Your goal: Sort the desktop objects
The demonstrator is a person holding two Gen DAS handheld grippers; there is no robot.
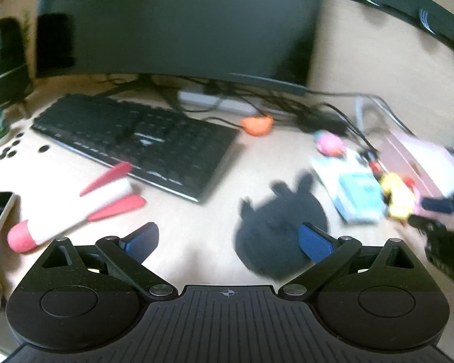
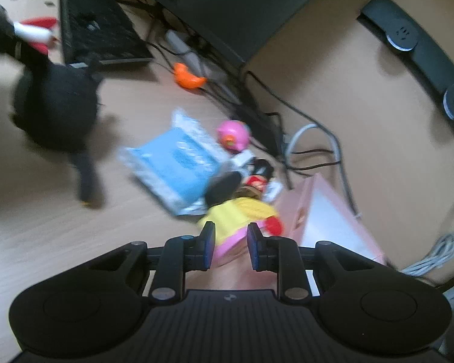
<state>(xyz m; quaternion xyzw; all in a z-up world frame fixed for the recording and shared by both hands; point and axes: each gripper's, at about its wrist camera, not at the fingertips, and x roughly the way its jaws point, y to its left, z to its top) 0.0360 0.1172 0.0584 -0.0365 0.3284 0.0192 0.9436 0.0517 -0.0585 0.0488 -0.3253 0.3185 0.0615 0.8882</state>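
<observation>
While the left tool (image 1: 228, 242) hangs released over bare bench (image 1: 196, 230), the right tool (image 2: 229, 246) is clenched on the yellow doll (image 2: 239, 211) – gripped low, beside the pink box (image 2: 333, 220), probably its bin.

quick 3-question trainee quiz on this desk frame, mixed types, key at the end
1. True or false: the left gripper has its jaws shut on the toy rocket.
2. What is between the jaws of the right gripper? A) orange toy B) yellow and pink doll C) keyboard
3. Fill in: the blue packet lies between the black round object and the ____ box.

Key
1. False: the jaws stand open and empty.
2. B, the doll.
3. Pink, the box at the right.
</observation>
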